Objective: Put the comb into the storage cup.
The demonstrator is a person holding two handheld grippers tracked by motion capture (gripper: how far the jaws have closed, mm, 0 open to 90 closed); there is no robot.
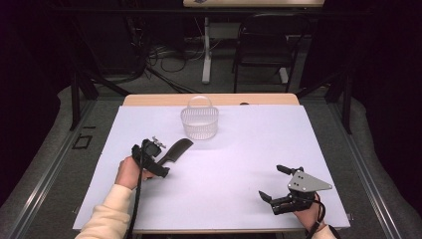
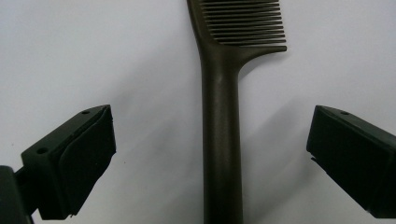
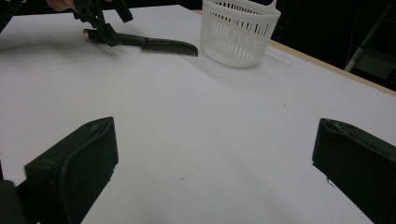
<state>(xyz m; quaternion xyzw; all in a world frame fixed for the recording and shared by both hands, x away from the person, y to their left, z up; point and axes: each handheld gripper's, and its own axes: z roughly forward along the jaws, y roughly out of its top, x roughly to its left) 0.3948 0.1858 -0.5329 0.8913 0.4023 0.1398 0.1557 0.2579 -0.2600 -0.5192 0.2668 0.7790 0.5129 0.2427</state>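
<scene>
Straddling slim, toothed comb (image 2: 222, 140): left tongs (image 2: 210, 154), agape.

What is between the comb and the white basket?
Just bare white table between the comb and the basket, seen in the high view.

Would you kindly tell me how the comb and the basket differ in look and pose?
The comb is dark and solid, while the basket is white with slotted walls. The comb lies flat on the table; the basket stands upright with its handle up. The comb's handle lies between the open jaws of the left gripper; the basket stands apart from both grippers. Both rest on the same white surface.
</scene>
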